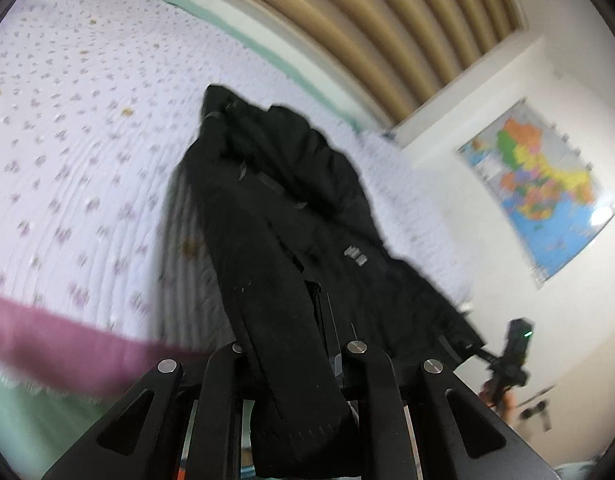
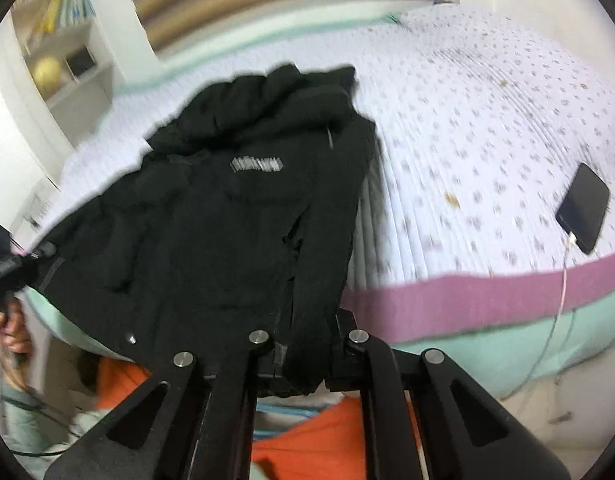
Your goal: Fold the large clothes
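Through my left camera, my left gripper is clamped on the black jacket: a long strip of its cloth, a sleeve or hem edge as far as I can judge, runs straight in between the fingers and hangs out below them. I hold it there because a big garment needs a firm corner before it can be spread or folded. The rest of the jacket trails away from me across the bed, whose white quilt has small purple flowers and a pink band along the near edge. On the wall to the right hangs a map. Low on the right I can see my other gripper in my hand (blurred, so its fingers cannot be read from here).

Through my right camera, my right gripper is closed on the jacket's near edge, cloth bunched between the fingers. The jacket lies mostly on the bed, hood end far from me, a grey printed label facing up, its near part hanging off the bed's edge towards me. With both ends pinched, I judge I am set to pull it taut and flat. A phone on its cable lies well to the right, apart from the jacket (worth keeping the cloth off it). At the far left my hand holds the other gripper.
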Action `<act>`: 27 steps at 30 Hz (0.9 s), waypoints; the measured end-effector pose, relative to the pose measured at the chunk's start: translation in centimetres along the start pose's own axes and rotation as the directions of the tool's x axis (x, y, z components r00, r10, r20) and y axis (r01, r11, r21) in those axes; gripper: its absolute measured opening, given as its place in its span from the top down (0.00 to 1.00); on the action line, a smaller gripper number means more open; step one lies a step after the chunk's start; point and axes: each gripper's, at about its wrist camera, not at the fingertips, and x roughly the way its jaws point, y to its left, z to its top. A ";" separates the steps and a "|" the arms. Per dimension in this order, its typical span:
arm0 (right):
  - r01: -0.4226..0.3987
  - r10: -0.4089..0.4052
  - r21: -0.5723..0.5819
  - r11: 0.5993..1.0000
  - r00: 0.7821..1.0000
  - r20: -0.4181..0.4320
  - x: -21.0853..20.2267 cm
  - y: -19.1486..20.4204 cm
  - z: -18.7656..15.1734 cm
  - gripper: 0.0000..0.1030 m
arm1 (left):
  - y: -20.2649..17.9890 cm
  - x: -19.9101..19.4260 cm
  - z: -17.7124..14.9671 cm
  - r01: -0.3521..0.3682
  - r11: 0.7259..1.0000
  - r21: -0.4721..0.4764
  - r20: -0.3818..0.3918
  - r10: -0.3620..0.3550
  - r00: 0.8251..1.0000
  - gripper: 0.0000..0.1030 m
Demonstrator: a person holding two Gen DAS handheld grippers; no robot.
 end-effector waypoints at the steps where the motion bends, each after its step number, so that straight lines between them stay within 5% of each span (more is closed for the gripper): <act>1: -0.013 0.013 0.002 1.000 1.000 0.008 0.0 0.2 0.6 0.88 | -0.1 0.0 0.8 0.016 1.000 -0.006 0.011 -0.016 1.000 0.86; 6: -0.097 0.095 0.029 0.995 0.993 0.074 -1.0 -1.0 4.1 0.88 | -1.0 0.3 4.7 0.058 0.998 -0.012 0.054 -0.058 0.997 0.84; 10: -0.018 0.008 0.070 0.997 0.989 0.148 -0.7 -1.8 7.0 0.88 | -1.5 1.0 8.5 0.071 0.997 -0.018 0.101 -0.069 0.992 0.82; 14: -0.057 0.037 0.105 0.993 0.982 0.187 0.8 -2.4 10.7 0.88 | -1.9 2.6 11.5 0.076 0.997 -0.019 0.128 -0.073 0.989 0.82; 19: -0.049 0.019 0.117 0.992 0.970 0.244 2.7 -2.3 17.2 0.88 | -3.2 5.4 16.3 -0.030 0.999 0.012 0.189 0.027 0.982 0.82; 24: 0.152 -0.207 0.209 0.966 0.938 0.279 6.7 -2.5 24.4 0.88 | -1.7 9.4 20.3 -0.095 0.993 -0.066 0.224 0.108 0.969 0.77; 27: 0.204 -0.255 0.207 0.957 0.932 0.259 10.8 -2.4 27.0 0.88 | -0.7 13.0 21.6 -0.189 0.980 -0.058 0.231 0.197 0.953 0.77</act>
